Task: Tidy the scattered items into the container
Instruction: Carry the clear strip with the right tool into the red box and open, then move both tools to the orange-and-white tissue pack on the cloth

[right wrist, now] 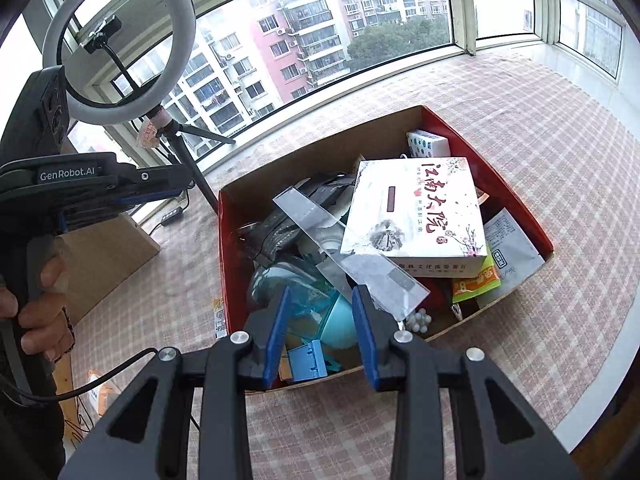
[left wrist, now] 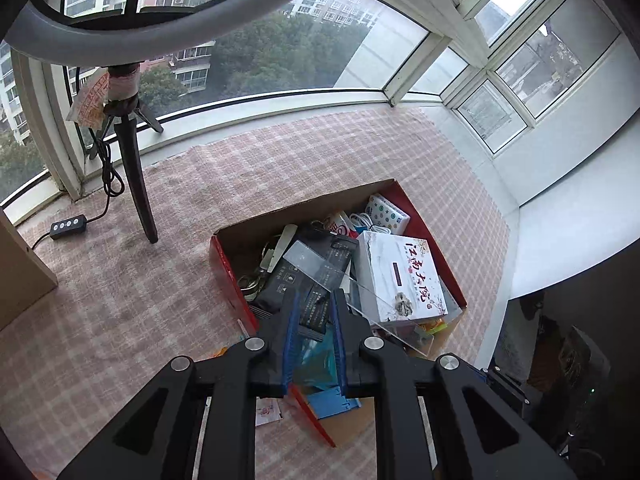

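A red cardboard box (left wrist: pixel 304 204) (right wrist: pixel 320 152) stands on the pink plaid cloth, packed with several items. Among them are a white box with Chinese characters (left wrist: pixel 404 276) (right wrist: pixel 416 216), a clear plastic strip (left wrist: pixel 316 264) (right wrist: pixel 352 252), a dotted small box (left wrist: pixel 388 212) (right wrist: pixel 426 142), black packets and a teal item (right wrist: pixel 316 300). My left gripper (left wrist: pixel 315 296) hovers over the box's near left part, its blue pads a little apart with nothing between them. My right gripper (right wrist: pixel 322 292) hangs over the near side, open wider and empty.
A ring light on a tripod (left wrist: pixel 132 152) (right wrist: pixel 120 48) stands at the window, left of the box, with its cable controller (left wrist: pixel 68 226) on the cloth. A brown carton (left wrist: pixel 20 276) sits at far left. Small packets (right wrist: pixel 219 316) (left wrist: pixel 268 412) lie beside the box. A hand (right wrist: pixel 38 300) holds the left gripper's handle.
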Action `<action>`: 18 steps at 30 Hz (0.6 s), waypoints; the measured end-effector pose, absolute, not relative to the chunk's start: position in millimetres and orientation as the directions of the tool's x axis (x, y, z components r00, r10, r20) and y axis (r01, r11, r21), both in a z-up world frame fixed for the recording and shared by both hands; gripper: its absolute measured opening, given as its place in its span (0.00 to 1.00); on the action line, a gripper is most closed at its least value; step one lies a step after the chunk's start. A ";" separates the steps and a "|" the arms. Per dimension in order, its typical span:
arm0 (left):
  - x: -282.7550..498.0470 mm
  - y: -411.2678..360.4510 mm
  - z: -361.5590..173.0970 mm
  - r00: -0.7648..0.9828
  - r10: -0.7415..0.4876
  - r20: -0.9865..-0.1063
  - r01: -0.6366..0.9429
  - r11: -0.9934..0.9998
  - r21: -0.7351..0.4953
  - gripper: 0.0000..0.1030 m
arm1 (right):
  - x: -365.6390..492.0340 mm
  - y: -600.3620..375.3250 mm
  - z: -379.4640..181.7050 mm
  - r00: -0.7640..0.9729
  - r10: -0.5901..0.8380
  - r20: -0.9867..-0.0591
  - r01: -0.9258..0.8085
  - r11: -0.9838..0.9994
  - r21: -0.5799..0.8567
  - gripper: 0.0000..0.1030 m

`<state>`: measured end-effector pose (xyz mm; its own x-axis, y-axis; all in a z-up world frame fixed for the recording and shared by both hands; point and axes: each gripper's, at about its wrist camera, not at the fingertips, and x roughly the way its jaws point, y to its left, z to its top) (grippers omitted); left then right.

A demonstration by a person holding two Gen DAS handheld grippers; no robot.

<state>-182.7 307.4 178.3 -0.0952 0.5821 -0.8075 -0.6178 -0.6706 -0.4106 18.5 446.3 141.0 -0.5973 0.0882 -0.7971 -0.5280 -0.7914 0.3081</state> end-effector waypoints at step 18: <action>-152.1 14.0 171.2 -0.321 0.484 -0.814 -0.416 -0.844 -0.338 0.13 | 31.8 364.4 158.7 -0.703 0.001 -0.712 -0.379 -0.847 0.373 0.31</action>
